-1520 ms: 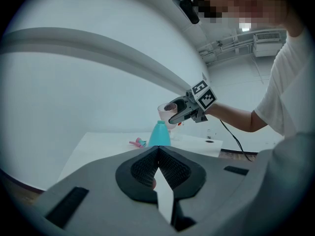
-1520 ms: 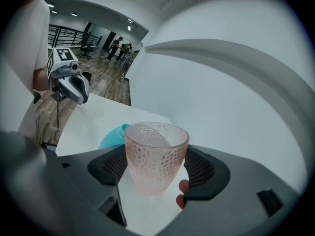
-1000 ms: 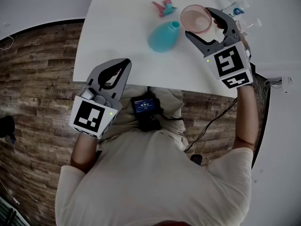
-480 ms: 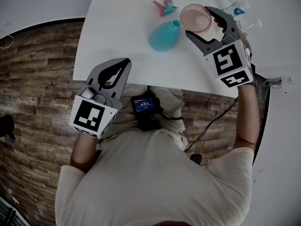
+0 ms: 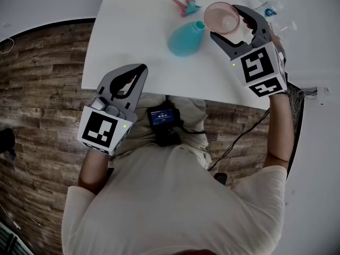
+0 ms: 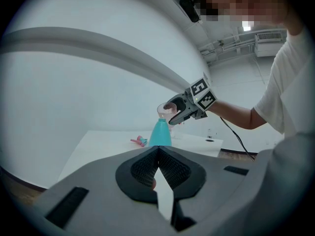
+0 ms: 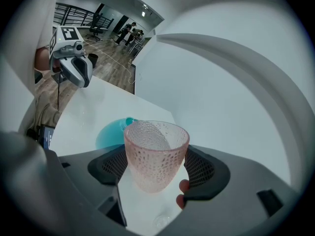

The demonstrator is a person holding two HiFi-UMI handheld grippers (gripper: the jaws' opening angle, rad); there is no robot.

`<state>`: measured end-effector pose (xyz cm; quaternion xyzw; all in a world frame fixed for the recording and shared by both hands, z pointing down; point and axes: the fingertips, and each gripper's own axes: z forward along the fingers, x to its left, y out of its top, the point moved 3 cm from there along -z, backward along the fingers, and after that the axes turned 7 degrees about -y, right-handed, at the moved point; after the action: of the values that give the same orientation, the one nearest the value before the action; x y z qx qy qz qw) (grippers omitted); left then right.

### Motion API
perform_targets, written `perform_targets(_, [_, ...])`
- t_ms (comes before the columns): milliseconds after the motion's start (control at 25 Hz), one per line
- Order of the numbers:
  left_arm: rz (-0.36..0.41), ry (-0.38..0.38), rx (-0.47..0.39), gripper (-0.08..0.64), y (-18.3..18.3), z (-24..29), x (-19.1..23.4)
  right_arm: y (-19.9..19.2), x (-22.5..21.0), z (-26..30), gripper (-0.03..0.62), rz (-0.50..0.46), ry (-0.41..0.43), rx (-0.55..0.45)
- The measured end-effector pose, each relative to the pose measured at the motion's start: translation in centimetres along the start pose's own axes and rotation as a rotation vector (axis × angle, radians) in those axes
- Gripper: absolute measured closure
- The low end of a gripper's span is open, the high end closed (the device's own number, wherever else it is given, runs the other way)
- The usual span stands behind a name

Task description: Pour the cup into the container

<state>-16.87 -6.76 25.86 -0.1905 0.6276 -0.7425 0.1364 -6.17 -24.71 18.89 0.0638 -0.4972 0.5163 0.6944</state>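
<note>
Dimpled pink cup (image 7: 155,149) gripped in my right gripper (image 7: 157,171)

My jaws press on the cup's sides at three and nine o'clock. The teal container (image 7: 109,133) stands on the white table (image 7: 93,104) just behind the cup at ten o'clock. My left gripper (image 7: 74,63) hangs well apart, further out toward ten o'clock.

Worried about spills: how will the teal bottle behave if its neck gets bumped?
The teal bottle probably resists tipping: wide base, narrow neck. It looks like light plastic, so it may slide on the smooth white table.
</note>
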Motion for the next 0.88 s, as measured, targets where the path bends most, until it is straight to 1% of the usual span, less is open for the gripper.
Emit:
perform_targets(200, [0.015, 0.003, 0.003, 0.548, -0.21, -0.38, 0.14, 0.22, 0.01, -0.06, 0.232, -0.014, -0.007, 0.008])
perform_targets(360, [0.007, 0.004, 0.004, 0.548, -0.17, -0.32, 0.16, 0.18, -0.07, 0.06, 0.232, -0.016, -0.006, 0.010])
perform_targets(640, [0.016, 0.004, -0.002, 0.548, -0.12, -0.27, 0.15, 0.14, -0.23, -0.03, 0.232, -0.028, -0.016, 0.014])
perform_targets(880, [0.003, 0.006, 0.004, 0.548, -0.07, -0.26, 0.10, 0.14, -0.29, -0.02, 0.232, -0.038, -0.017, 0.018])
